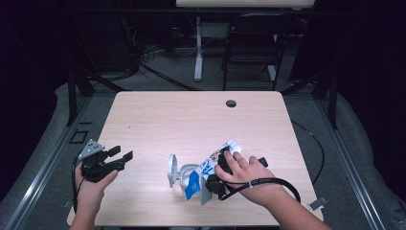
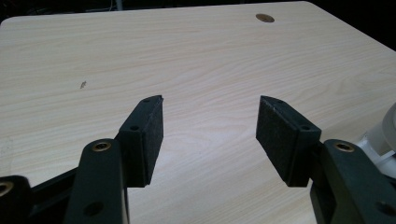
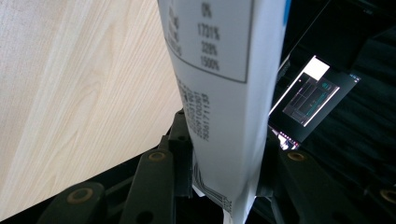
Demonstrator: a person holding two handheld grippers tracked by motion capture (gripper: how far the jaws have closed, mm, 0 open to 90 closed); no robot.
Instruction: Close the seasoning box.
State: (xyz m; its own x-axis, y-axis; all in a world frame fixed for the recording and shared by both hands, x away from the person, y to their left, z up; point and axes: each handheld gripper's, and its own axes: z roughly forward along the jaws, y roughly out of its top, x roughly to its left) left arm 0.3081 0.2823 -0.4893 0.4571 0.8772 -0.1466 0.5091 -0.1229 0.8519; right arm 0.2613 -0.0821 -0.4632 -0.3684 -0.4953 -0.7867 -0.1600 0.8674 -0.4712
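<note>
A white and blue carton (image 1: 210, 165) is tilted over the near middle of the wooden table (image 1: 191, 120), its lower end beside a white cup-like vessel (image 1: 174, 172). My right gripper (image 1: 216, 181) is shut on the carton, with a hand over it. In the right gripper view the printed white carton (image 3: 224, 93) fills the gap between the jaws and both pads press on its sides. My left gripper (image 1: 119, 157) rests near the table's left edge, open and holding nothing. In the left gripper view its pads (image 2: 149, 135) stand wide apart over bare wood, and the white vessel (image 2: 385, 133) peeks in at the right.
A round cable hole (image 1: 231, 103) sits near the table's far edge. A dark chair (image 1: 251, 43) and a desk leg stand behind the table. A lit screen (image 3: 313, 98) glows beyond the carton in the right gripper view. A black cable (image 1: 282, 184) trails from my right gripper.
</note>
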